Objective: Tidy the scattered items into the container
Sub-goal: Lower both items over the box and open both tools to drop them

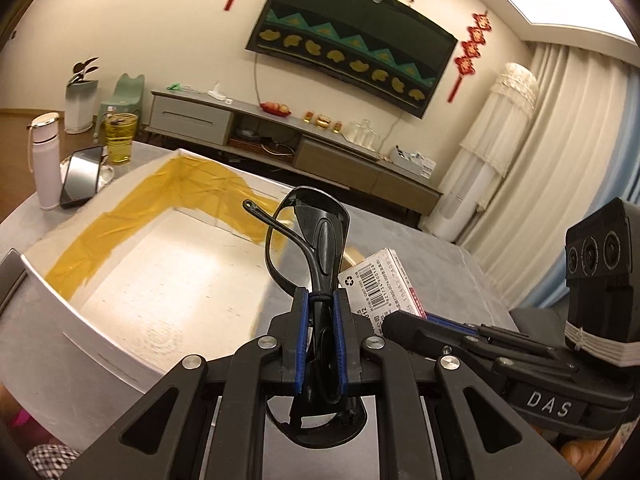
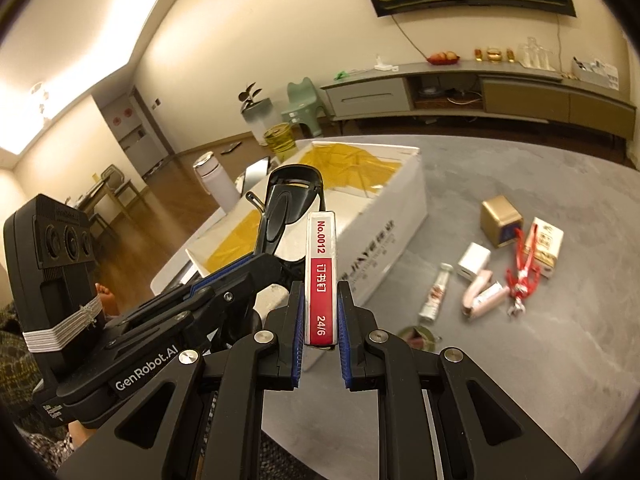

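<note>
My left gripper (image 1: 320, 300) is shut on a folded pair of black sunglasses (image 1: 310, 236), held upright just right of the white box (image 1: 80, 336) with yellow tape inside. My right gripper (image 2: 320, 292) is shut on a red-and-white staples box (image 2: 321, 272), lifted above the table beside the same white box (image 2: 384, 236). In the left wrist view that staples box (image 1: 376, 284) and the right gripper (image 1: 436, 320) show at lower right. In the right wrist view the sunglasses (image 2: 288, 204) and the left gripper (image 2: 240, 270) show at left.
On the grey table right of the box lie a gold cube (image 2: 502, 220), a white adapter (image 2: 474, 266), a small bottle (image 2: 434, 298), a pink item (image 2: 482, 294), a red-handled tool (image 2: 522, 274) and a carton (image 2: 548, 246). A flask (image 1: 44, 160), a phone (image 1: 82, 176) and a yellow glass (image 1: 120, 138) stand behind the box.
</note>
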`<action>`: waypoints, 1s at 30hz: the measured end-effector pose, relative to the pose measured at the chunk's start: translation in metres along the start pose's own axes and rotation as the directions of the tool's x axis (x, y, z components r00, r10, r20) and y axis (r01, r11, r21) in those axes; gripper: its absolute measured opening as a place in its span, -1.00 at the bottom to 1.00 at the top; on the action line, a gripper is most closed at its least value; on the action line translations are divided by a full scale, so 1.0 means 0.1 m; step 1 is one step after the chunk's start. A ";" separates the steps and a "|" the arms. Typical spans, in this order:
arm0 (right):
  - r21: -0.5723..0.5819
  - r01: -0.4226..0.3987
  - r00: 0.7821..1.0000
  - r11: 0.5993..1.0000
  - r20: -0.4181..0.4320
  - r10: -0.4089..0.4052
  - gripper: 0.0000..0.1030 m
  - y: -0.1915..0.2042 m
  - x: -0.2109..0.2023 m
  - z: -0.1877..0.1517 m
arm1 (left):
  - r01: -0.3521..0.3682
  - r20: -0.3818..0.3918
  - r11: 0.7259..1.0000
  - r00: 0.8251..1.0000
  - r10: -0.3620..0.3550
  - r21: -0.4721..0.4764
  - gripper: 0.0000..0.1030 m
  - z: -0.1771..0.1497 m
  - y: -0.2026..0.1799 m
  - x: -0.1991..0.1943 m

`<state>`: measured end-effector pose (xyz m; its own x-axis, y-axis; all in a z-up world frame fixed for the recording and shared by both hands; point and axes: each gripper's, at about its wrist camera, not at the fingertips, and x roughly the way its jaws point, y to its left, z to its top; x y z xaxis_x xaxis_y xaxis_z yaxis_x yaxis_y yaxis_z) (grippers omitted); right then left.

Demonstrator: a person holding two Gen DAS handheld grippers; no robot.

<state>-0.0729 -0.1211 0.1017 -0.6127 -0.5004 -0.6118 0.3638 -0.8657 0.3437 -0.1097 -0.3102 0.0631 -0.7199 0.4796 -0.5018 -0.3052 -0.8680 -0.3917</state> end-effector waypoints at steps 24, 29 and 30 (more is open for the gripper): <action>0.047 -0.100 0.981 0.994 -0.161 0.106 -0.69 0.22 1.01 0.47 | -0.064 -0.010 0.989 0.998 0.063 -0.130 -0.76 0.50 0.79 0.11; 0.038 -0.083 0.977 0.996 -0.192 0.089 -0.69 0.23 1.20 0.50 | -0.061 -0.039 0.985 0.998 0.055 -0.164 -0.76 0.53 0.96 0.21; 0.034 -0.078 0.977 0.996 -0.197 0.083 -0.69 0.24 1.23 0.51 | -0.063 -0.049 0.983 0.997 0.056 -0.171 -0.76 0.53 1.00 0.24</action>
<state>-0.1756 -0.2036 0.0711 -0.4300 -0.5586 -0.7092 0.3862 -0.8239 0.4148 -0.1903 -0.3920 0.0530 -0.7046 0.4362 -0.5597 -0.1483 -0.8619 -0.4850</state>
